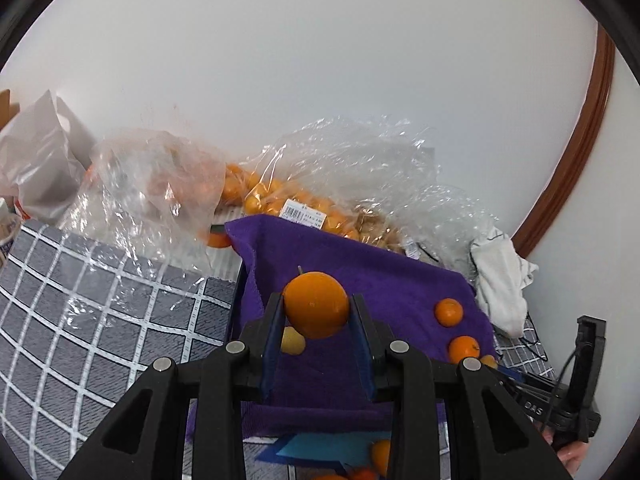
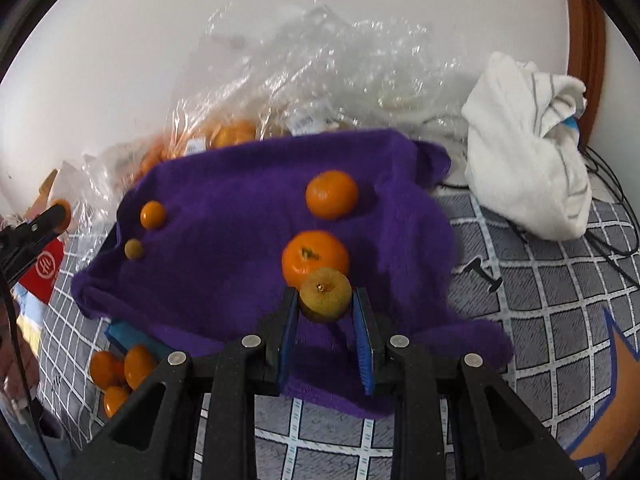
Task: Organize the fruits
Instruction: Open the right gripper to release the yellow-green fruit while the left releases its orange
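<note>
Now your left tongs pinch a smooth round orange and your right tongs pinch a dull greenish-brown round fruit, both above the fuzzy purple cloth, likely carrying each toward its own group.

Surface: grey fabric cover with a white grid pattern
Middle: rumpled purple fleece towel, spread flat
Far edge: crinkled clear plastic bags of orange fruit (against the wall)
Far right corner: bunched white cloth
Near left edge: loose small orange fruits
</note>
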The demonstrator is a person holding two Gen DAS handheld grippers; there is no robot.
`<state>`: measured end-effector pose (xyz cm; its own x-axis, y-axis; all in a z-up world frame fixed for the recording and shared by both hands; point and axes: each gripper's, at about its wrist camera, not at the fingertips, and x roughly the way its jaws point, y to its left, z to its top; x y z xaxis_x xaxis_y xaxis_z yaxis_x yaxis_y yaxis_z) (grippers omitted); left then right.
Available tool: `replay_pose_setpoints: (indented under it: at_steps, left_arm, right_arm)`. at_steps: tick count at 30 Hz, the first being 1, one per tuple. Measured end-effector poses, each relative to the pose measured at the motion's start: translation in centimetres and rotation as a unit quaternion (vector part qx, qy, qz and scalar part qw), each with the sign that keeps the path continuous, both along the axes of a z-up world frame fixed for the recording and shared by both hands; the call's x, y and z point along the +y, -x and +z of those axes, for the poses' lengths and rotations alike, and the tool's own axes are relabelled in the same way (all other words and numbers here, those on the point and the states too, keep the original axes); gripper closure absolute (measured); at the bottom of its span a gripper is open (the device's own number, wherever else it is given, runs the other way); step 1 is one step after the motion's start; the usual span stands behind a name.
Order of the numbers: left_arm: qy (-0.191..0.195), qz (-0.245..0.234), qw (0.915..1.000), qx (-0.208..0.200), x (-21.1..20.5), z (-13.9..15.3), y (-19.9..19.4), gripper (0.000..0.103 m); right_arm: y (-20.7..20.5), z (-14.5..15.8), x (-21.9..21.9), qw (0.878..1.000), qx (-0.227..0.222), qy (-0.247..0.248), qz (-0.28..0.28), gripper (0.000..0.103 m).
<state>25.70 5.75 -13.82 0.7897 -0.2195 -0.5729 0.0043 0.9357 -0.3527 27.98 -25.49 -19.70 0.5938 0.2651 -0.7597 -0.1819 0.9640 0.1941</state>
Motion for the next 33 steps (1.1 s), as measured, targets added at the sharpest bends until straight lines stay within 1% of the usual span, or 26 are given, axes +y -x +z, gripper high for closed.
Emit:
replay_pose_setpoints:
  at_steps: [3, 7, 12, 16, 18, 22, 26, 27, 29, 31, 33]
  left_arm:
    - [0.009, -0.004, 0.9999, 0.011, 0.1, -0.9, -0.6, 0.072]
    - [0.006, -0.010, 0.9996, 0.026, -0.1, -2.0, -1.1, 0.072]
    - [-0.018, -0.026, 0.9982, 0.051, -0.7, -2.7, -1.3, 0.072]
    - [-0.020, -0.038, 0.9960, 0.079, -1.2, -3.3, -1.6, 0.072]
    - [-0.028, -0.039, 0.9950, 0.088, -1.4, -3.6, -1.7, 0.072]
    - [-0.075, -0.037, 0.9902, 0.112, -2.5, -4.4, -2.1, 0.072]
    - [-0.086, -0.039, 0.9874, 0.127, -3.0, -5.1, -2.5, 0.072]
    - [-0.090, -0.038, 0.9870, 0.127, -3.0, -5.2, -2.4, 0.072]
    - [-0.099, -0.035, 0.9867, 0.124, -3.1, -5.2, -2.4, 0.072]
    - [-0.101, -0.032, 0.9867, 0.123, -3.1, -5.3, -2.5, 0.072]
    - [-0.104, -0.030, 0.9868, 0.120, -3.0, -5.4, -2.5, 0.072]
  right_arm:
    - [-0.2, -0.5, 0.1, 1.000, 0.013, -0.003, 0.008, 0.076]
    - [-0.4, -0.9, 0.3, 1.000, 0.017, 0.001, 0.011, 0.076]
    - [-0.4, -0.8, 0.9, 1.000, 0.012, 0.018, 0.012, 0.076]
    - [-0.3, -0.9, 1.2, 0.999, 0.008, 0.030, 0.014, 0.076]
    - [-0.4, -0.9, 1.3, 0.999, 0.006, 0.035, 0.015, 0.075]
    - [-0.3, -0.8, 1.2, 0.999, 0.008, 0.028, 0.019, 0.070]
    - [-0.1, -0.3, 0.9, 1.000, 0.008, 0.019, 0.020, 0.064]
    - [0.0, -0.1, 0.9, 1.000, 0.006, 0.017, 0.019, 0.064]
    - [0.3, 0.3, 0.8, 1.000, -0.004, 0.013, 0.021, 0.057]
    - [0.5, 0.6, 0.8, 1.000, -0.014, 0.014, 0.018, 0.055]
    - [0.7, 0.7, 0.7, 1.000, -0.020, 0.017, 0.015, 0.055]
